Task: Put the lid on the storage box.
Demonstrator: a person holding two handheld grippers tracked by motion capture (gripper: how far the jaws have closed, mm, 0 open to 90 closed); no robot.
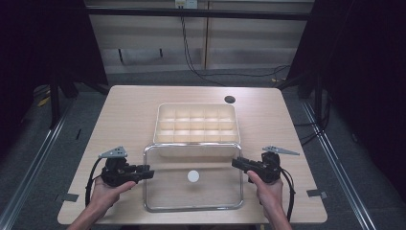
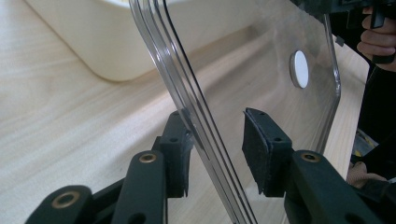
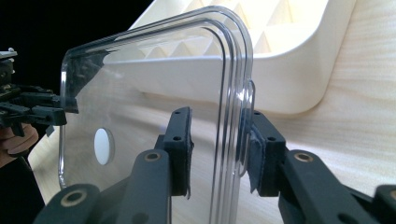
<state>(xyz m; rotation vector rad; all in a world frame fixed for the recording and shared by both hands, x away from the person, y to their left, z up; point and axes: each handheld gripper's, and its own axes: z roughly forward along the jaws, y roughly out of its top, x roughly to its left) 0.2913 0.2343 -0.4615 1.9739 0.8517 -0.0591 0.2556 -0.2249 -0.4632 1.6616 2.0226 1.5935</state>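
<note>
Two tools flank a clear lid [image 1: 193,176] that lies over the tabletop [image 1: 129,110], its far edge against the cream tray [image 1: 196,123]. The left tool [image 1: 147,173] has the lid's left rim between its part-open jaws; one pad [image 2: 180,149] touches the rim, the other stands clear. The right tool [image 1: 238,164] straddles the right rim, its right pad [image 3: 257,154] touching it.

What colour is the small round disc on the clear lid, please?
White; the disc shows best in the left gripper view.
</note>
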